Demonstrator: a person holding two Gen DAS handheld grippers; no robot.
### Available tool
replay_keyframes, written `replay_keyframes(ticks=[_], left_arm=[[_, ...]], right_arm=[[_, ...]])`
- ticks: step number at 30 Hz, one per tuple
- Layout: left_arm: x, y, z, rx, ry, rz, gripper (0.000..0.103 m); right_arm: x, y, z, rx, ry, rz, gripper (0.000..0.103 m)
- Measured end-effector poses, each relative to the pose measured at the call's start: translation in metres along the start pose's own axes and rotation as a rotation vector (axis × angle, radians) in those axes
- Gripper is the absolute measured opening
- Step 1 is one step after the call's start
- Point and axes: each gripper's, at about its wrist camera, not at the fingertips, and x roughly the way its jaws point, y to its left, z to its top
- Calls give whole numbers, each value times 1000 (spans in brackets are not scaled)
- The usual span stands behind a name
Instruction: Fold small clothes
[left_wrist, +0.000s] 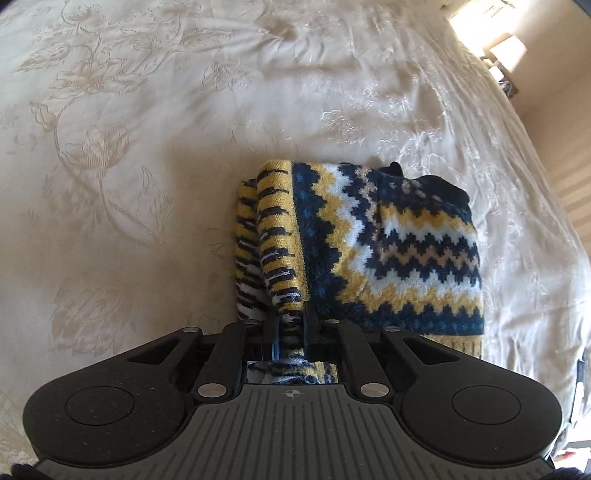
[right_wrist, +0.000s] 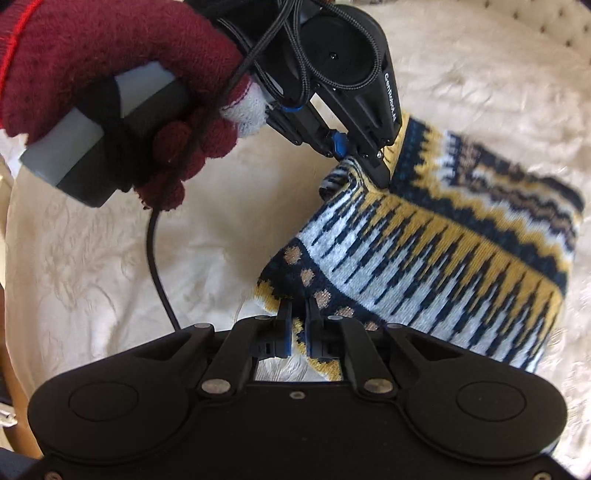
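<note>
A small knitted sweater (left_wrist: 388, 243) in navy, yellow and white zigzags lies partly folded on a cream bedspread (left_wrist: 147, 147). My left gripper (left_wrist: 291, 317) is shut on a striped edge of the sweater, with knit pinched between its pads. In the right wrist view the sweater (right_wrist: 443, 266) hangs lifted at two corners. My right gripper (right_wrist: 298, 306) is shut on its near dotted navy corner. The left gripper (right_wrist: 364, 158) appears there from outside, clamped on the far corner and held by a hand in a dark red glove (right_wrist: 110, 66).
The embroidered bedspread (right_wrist: 92, 266) spreads around the sweater on all sides. A black cable (right_wrist: 157, 266) hangs from the left gripper's handle down across the bed. A sunlit wall and the bed's edge (left_wrist: 546, 155) lie at the right.
</note>
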Motion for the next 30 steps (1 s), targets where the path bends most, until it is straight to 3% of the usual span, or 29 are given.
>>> replay_keyframes(ticks=[1,3,7,11,13,22,30], left_arm=[[0,-1,1,7,-2,4,19],[-2,0,3,22,-9,10,25],[-13,4,8,31,-57,21,38],[-30,11,9,-2,-118,6,56],[-37,13,5,-12,-127,-6,61],[-35,7,-39,-55,-39,-85,67],[-16,-1,-66,-84,42,-131,68]], right_arm=[[-2,-4,0,16,-2,6,22],[-10,-12,-1,49,-17,18,23],[-31,-31,-2,118,-72,34,58],[-59,-61,-4,260,-142,23,67],[-66,-83,-7,358,-168,15,76],[-75,-178,-27,721,-215,-32,78],[-50,-220,-33,832,-182,41,83]])
